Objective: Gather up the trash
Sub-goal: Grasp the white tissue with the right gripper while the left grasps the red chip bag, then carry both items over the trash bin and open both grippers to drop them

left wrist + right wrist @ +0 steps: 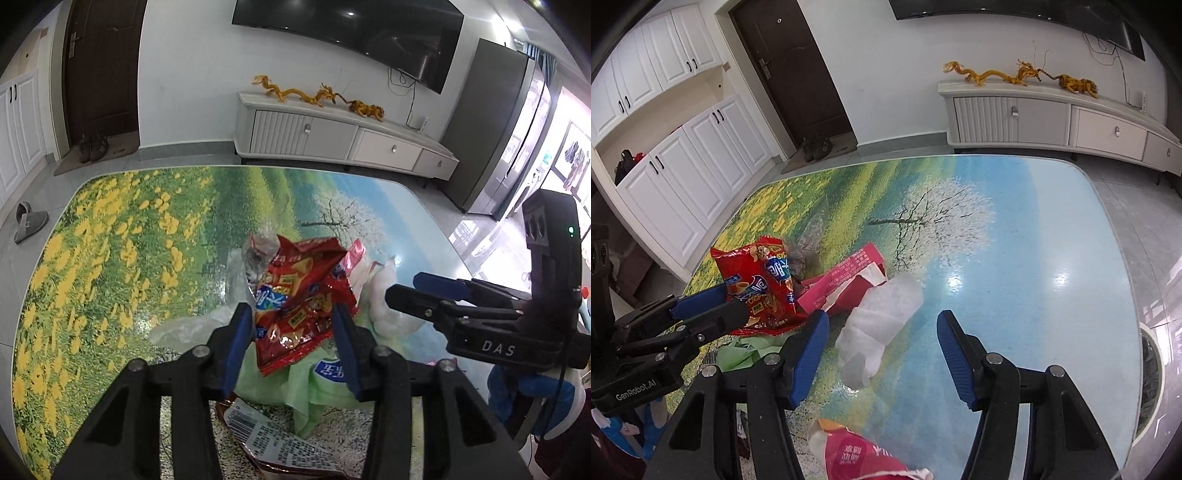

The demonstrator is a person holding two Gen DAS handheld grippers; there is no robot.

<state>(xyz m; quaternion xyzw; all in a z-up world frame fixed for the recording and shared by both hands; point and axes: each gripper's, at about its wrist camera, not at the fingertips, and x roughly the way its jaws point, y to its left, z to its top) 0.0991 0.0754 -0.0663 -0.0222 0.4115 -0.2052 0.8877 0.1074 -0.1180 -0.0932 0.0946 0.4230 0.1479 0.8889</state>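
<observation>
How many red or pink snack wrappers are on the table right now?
3 visible: the red chip bag by the left gripper, the pink torn box beside it, and a pink packet under the right gripper. More may hide beneath the pile.

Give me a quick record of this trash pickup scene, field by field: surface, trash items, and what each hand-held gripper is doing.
surface: table with a printed meadow and tree picture
trash pile: red snack bag, pink carton, white crumpled paper, green plastic bag, clear plastic
left hand-held gripper: open, fingers either side of the red snack bag, not pressing it
right hand-held gripper: open, over the white crumpled paper, nothing held
near edge: pink wrapper, printed label wrapper
</observation>
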